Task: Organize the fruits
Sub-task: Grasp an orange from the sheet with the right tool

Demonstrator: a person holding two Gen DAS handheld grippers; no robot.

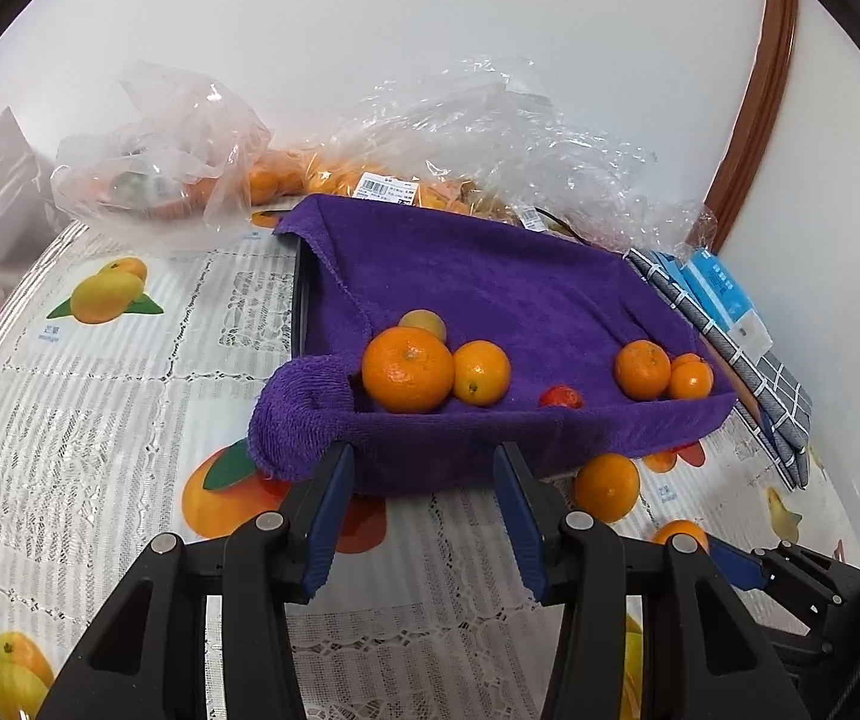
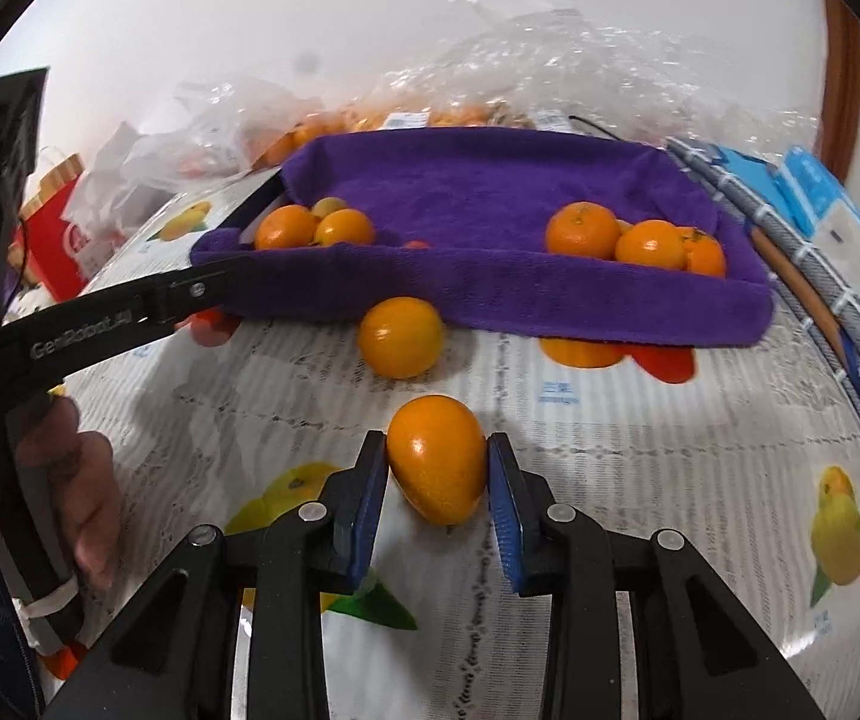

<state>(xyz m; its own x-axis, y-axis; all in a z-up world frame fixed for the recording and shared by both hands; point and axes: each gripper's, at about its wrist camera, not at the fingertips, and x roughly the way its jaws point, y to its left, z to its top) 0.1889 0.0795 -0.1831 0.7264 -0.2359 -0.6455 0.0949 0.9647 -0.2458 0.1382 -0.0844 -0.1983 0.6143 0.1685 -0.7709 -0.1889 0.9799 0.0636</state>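
Observation:
A tray lined with a purple towel (image 1: 490, 288) holds several oranges: a large one (image 1: 407, 369) with smaller ones at its left end, a group (image 1: 643, 369) at its right end, and a small red fruit (image 1: 561, 397). My left gripper (image 1: 424, 474) is open and empty just before the towel's front edge. My right gripper (image 2: 436, 468) is shut on an oval orange (image 2: 437, 459), low over the tablecloth. Another orange (image 2: 401, 336) lies on the cloth against the towel's front edge; it also shows in the left wrist view (image 1: 607, 487).
Clear plastic bags (image 1: 490, 138) with more oranges lie behind the tray by the white wall. A checked cloth (image 2: 838, 276) and blue and white boxes (image 2: 820, 204) lie to the right. A red package (image 2: 55, 240) stands at the left. The tablecloth (image 1: 100, 420) has printed fruit pictures.

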